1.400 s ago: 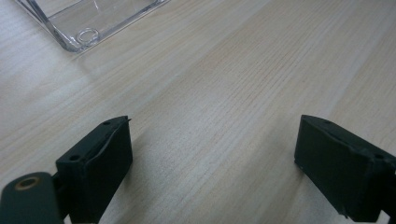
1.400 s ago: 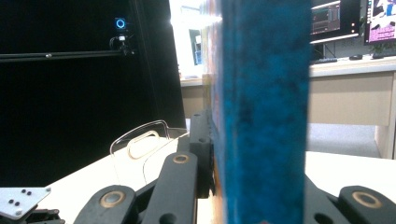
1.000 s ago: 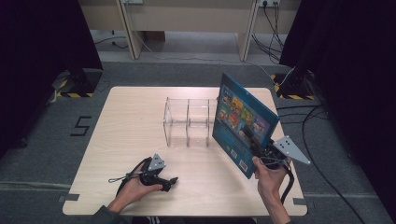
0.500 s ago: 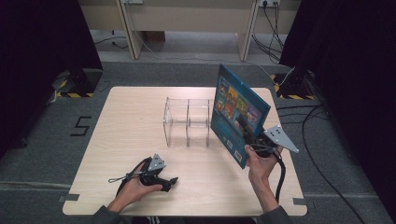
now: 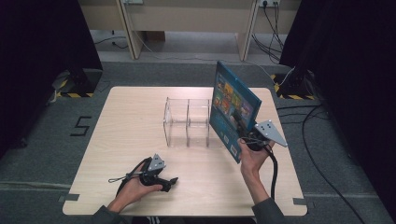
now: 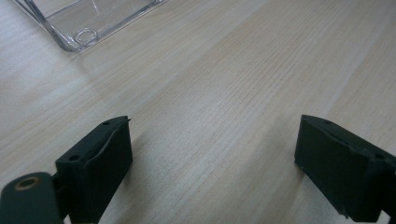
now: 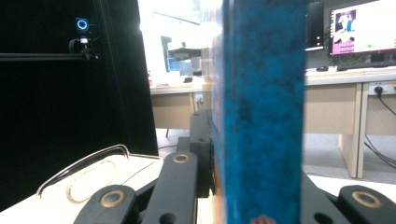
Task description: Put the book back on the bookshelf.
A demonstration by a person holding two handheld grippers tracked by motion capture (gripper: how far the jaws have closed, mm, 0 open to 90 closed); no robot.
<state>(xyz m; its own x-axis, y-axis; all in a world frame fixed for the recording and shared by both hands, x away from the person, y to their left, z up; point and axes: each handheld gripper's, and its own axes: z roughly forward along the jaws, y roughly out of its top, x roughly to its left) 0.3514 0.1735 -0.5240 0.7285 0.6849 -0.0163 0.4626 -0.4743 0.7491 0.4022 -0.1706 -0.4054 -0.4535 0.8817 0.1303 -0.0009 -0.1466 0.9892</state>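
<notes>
Two tools are in use. Left tool (image 5: pixel 172 181) rests on the worktop (image 5: pixel 121 116) near its front edge, left of centre, jaws spread wide with nothing but bare wood between them. Worktop's left half is free up to the clear acrylic rack (image 5: pixel 187 122), which stands at mid-worktop. Just right of the rack, the blue book (image 5: pixel 232 109) is held upright and tilted, above the right half; whether it touches the rack cannot be told. Right tool (image 5: pixel 243 125) is clamped on the book's lower part. Right edge strip stays bare.
</notes>
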